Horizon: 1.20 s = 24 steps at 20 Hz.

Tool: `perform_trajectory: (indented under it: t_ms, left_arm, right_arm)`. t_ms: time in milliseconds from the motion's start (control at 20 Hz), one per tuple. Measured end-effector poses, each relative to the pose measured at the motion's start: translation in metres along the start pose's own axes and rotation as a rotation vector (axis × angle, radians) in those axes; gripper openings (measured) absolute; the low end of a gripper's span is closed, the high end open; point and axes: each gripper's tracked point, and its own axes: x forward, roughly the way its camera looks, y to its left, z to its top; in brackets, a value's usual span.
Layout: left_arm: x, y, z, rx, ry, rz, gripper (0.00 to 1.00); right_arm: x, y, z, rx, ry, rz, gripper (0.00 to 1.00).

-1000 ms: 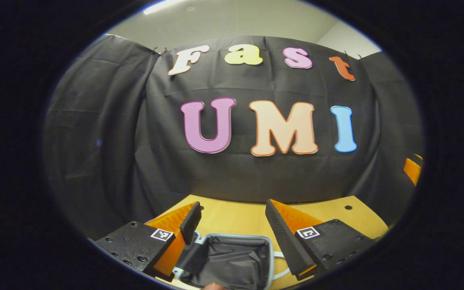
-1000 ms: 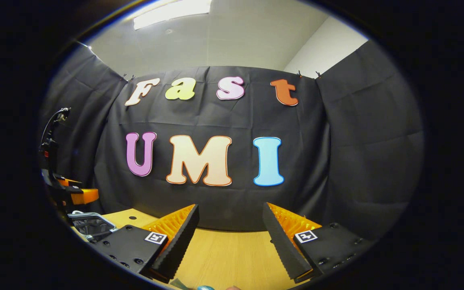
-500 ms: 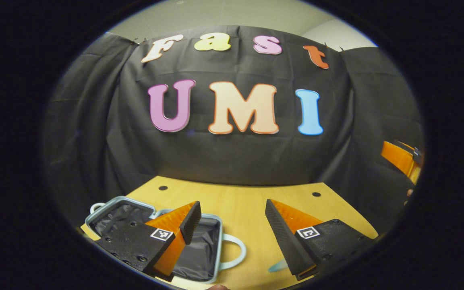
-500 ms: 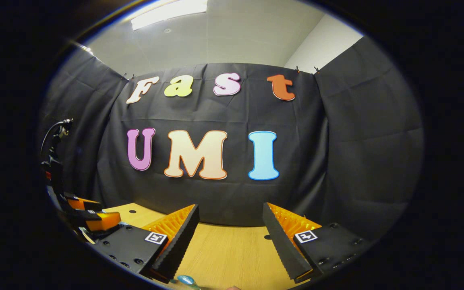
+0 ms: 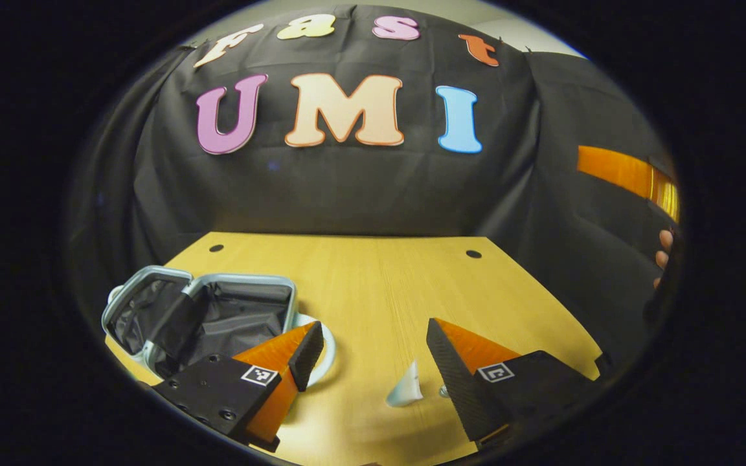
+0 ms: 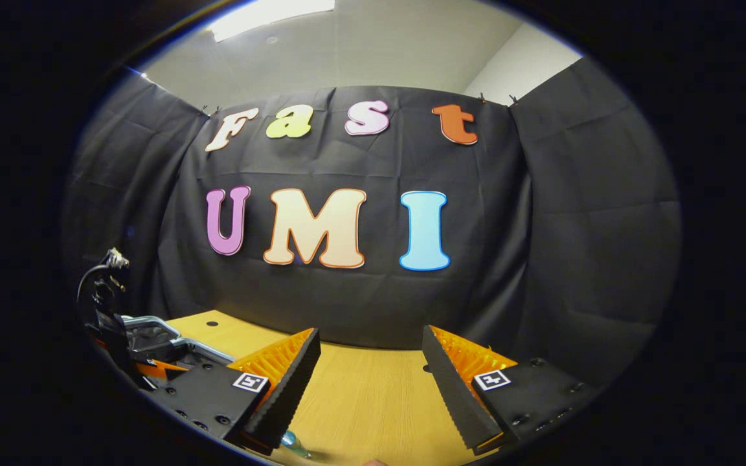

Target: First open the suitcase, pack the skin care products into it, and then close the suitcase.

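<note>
In the left gripper view a small grey suitcase (image 5: 153, 285) lies open on the wooden table (image 5: 373, 285), its dark lining showing and its white handle toward the table's middle. My left gripper (image 5: 373, 353) stands open above the table, its left finger over the case's near corner. A pale, light-blue skin care tube (image 5: 405, 390) lies on the table between its fingers, near the right one. In the right gripper view my right gripper (image 6: 370, 372) is open with nothing in it; a blue-tipped skin care item (image 6: 294, 444) peeks out under its left finger. The suitcase (image 6: 153, 330) sits at far left.
The other gripper's orange body (image 5: 625, 178) and a hand's fingers (image 5: 663, 249) show at the right edge of the left gripper view. The left gripper's black mount and cable (image 6: 104, 304) stand at the left of the right gripper view. Black cloth walls the table's back.
The left gripper view has tilted down and swung right: the suitcase slid from under the fingers to the left, and the pale tube came in between them. The right gripper tilted slightly down.
</note>
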Motion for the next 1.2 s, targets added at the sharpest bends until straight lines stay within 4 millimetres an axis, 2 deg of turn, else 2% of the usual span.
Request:
perform_trajectory:
  t_ms: [150,250,500,600,650,800,850,1050,1200]
  left_arm:
    - [0.005,-0.007,-0.028,-0.01,0.041,-0.013,0.98]
    - [0.009,-0.009,-0.048,-0.025,0.078,-0.022,0.93]
    - [0.022,-0.017,-0.092,-0.05,0.168,-0.042,0.88]
    - [0.029,-0.018,-0.104,-0.058,0.19,-0.047,0.79]
    - [0.032,-0.018,-0.111,-0.061,0.202,-0.05,0.69]
    - [0.036,-0.024,-0.118,-0.057,0.217,-0.069,0.51]
    - [0.04,-0.024,-0.117,-0.048,0.215,-0.076,0.35]
    - [0.036,-0.021,-0.113,-0.057,0.241,-0.099,0.23]
    - [0.025,-0.014,-0.091,-0.061,0.226,-0.097,0.23]
  right_arm:
    - [0.001,0.008,-0.018,-0.012,0.042,0.026,0.99]
    - [-0.001,0.012,-0.021,-0.026,0.05,0.042,0.99]
    - [-0.002,0.018,-0.03,-0.047,0.069,0.062,0.99]
    - [-0.005,0.02,-0.038,-0.054,0.089,0.067,0.99]
    - [-0.007,0.022,-0.042,-0.057,0.096,0.073,0.99]
    - [-0.014,0.034,-0.056,-0.066,0.12,0.104,0.99]
    - [-0.016,0.038,-0.063,-0.07,0.127,0.118,0.99]
    - [-0.02,0.057,-0.09,-0.074,0.159,0.17,1.0]
    - [-0.02,0.066,-0.116,-0.055,0.208,0.194,0.99]
